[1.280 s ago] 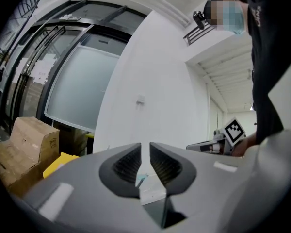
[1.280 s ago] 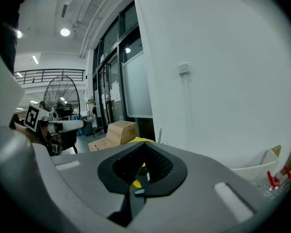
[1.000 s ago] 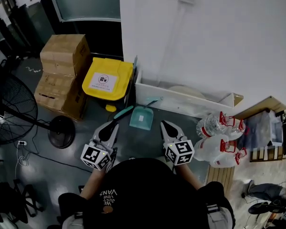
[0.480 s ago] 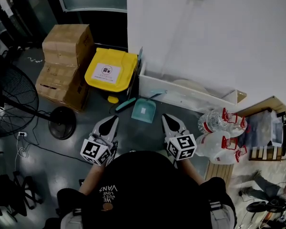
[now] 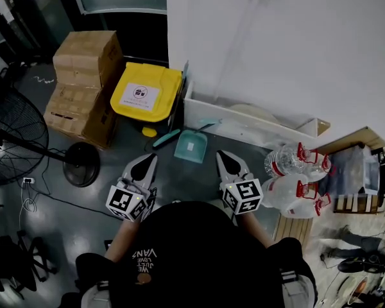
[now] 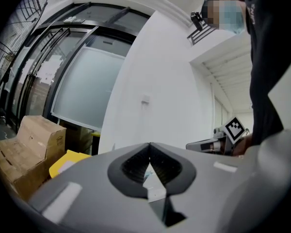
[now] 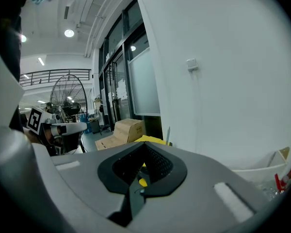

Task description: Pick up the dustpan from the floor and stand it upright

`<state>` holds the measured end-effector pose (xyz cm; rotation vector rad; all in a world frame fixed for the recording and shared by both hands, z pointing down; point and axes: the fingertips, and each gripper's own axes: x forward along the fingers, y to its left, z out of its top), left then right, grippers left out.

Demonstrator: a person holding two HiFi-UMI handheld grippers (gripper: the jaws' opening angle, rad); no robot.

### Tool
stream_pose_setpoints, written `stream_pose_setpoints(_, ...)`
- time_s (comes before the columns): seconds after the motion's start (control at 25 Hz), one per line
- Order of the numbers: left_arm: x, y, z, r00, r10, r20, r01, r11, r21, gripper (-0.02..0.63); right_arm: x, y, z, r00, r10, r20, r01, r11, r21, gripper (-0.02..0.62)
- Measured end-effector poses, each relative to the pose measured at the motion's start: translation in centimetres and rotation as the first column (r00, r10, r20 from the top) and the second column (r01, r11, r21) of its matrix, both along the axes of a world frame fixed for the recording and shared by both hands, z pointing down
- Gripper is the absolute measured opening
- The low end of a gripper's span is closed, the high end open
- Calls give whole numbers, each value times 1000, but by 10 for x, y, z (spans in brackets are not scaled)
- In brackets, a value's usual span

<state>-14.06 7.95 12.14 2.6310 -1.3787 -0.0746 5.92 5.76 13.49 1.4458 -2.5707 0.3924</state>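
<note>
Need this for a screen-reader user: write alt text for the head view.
A teal dustpan lies on the dark floor by a white wall, just ahead of the left gripper and right gripper, both shut and empty. A yellow bin and cardboard boxes stand at left, water bottles at right.

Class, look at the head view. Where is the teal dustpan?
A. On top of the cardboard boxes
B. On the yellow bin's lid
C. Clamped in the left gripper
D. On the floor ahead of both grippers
D: the dustpan lies on the floor just beyond the tips of the left gripper and the right gripper, whose jaws are both shut with nothing in them.
</note>
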Motion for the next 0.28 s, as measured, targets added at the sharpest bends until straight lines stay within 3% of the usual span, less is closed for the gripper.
stream_pose_setpoints(0.28, 6, -1, 2, 1000, 3, -8, -3, 1000, -4, 54, 6, -2, 3, 1000, 11, 8, -11, 1000, 0, 2)
